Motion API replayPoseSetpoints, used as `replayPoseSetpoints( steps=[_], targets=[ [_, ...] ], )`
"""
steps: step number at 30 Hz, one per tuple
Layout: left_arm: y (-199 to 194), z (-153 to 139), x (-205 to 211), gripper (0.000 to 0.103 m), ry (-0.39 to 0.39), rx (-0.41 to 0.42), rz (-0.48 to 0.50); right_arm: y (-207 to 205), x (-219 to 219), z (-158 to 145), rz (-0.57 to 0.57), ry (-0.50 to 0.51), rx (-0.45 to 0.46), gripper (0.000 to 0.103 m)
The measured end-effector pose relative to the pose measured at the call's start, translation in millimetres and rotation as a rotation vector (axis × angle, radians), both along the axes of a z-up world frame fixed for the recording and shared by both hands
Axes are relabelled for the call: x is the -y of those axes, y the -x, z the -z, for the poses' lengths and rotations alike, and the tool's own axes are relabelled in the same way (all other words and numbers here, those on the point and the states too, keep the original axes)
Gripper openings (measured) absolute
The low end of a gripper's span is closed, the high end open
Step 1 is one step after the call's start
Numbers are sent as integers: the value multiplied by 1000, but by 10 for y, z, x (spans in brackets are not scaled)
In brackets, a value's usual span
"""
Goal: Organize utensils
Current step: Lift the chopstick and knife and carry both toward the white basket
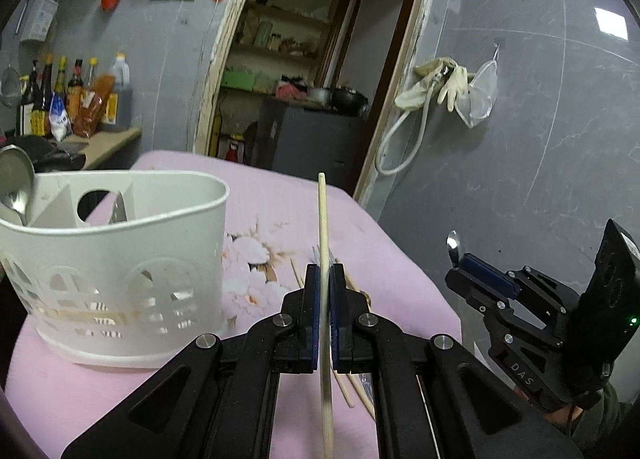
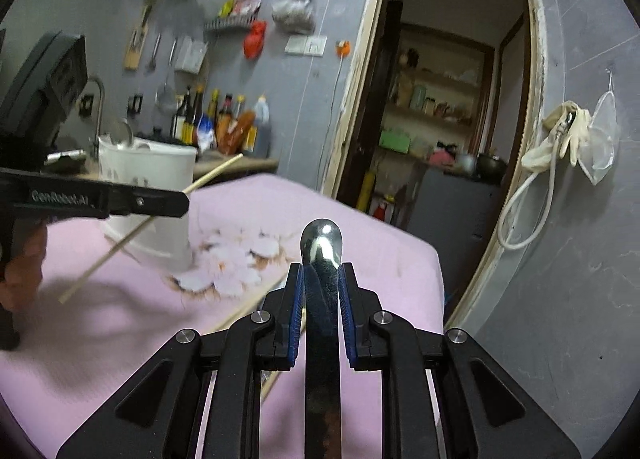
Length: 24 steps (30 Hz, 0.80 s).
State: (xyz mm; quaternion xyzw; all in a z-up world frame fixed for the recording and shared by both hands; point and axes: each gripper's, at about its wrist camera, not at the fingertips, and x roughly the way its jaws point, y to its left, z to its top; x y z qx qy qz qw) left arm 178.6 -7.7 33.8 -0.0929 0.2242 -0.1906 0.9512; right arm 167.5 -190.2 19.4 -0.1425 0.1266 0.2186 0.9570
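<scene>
My left tongs (image 1: 325, 279) clamp one chopstick (image 1: 323, 219); my right tongs (image 2: 322, 283) clamp a spoon (image 2: 321, 247); both held clear of the pink surface (image 1: 280, 195) for dropping into the white caddy (image 1: 120, 259).

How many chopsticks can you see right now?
4: one chopstick clamped in the left tool, and three loose chopsticks on the pink cloth just beyond it. More may be hidden behind the tools.

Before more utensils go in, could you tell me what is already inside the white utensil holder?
Inside the white utensil holder, a metal ladle leans at the left end and a metal utensil tip shows behind a divider. The walls hide anything lower down.
</scene>
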Motion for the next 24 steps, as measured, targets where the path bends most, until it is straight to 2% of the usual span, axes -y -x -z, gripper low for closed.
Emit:
replayPoseSetpoints(
  steps=[6, 17, 24],
  targets=[
    [56, -124, -125, 2, 38, 65, -30, 50, -60, -122, -22, -61, 47, 15],
    [65, -352, -479, 2, 100, 124, -101, 22, -210, -293, -62, -110, 93, 15],
    [28, -641, -877, 2, 158, 192, -175, -8, -341, -551, -123, -175, 124, 15]
  ],
)
